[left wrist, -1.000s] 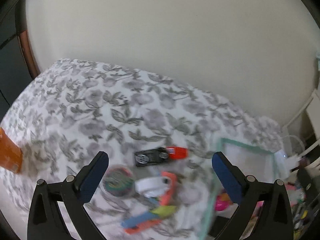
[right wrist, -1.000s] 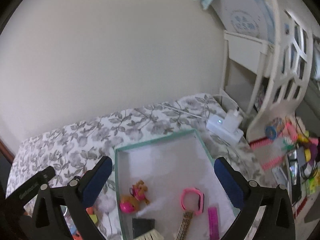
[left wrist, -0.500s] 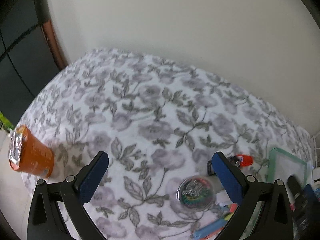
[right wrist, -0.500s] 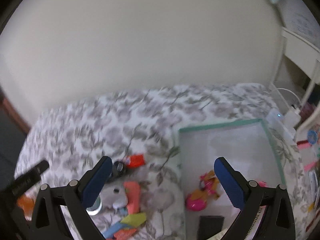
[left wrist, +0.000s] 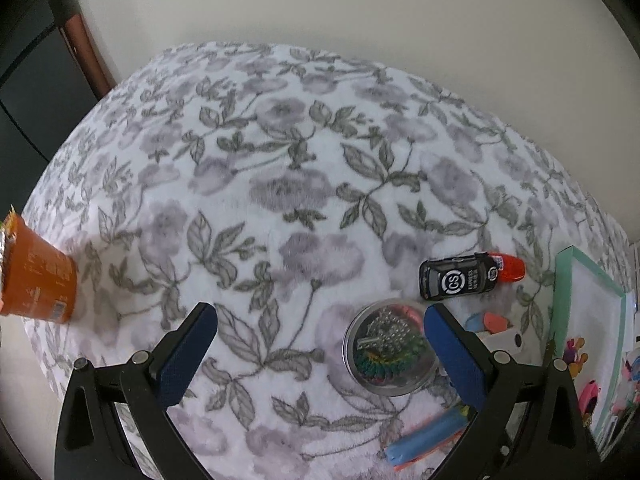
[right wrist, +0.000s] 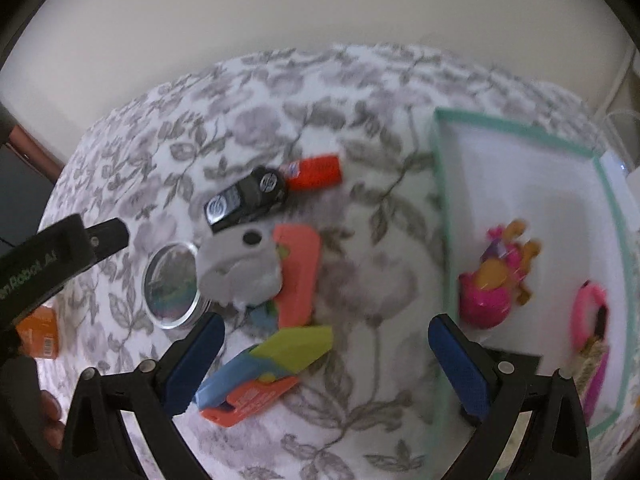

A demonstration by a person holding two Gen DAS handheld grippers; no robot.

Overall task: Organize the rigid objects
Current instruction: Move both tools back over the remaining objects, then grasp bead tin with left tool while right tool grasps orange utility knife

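So far only a pink toy point(right wrist: 486, 294) and a pink watch point(right wrist: 591, 312) lie in my teal-rimmed box point(right wrist: 440, 216), while the toy car point(left wrist: 458, 277), round tin point(left wrist: 390, 347) and plastic pieces point(right wrist: 298, 276) wait on the bed, both grippers' fingers open and empty.

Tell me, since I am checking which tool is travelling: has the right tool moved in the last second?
Yes. The right tool swung left: the green-rimmed box, earlier centred between its fingers, now sits at the right, with the loose pile ahead.

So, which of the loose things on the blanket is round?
The clear round case with beads inside, beside the left tongs; the black toy car is boxy.
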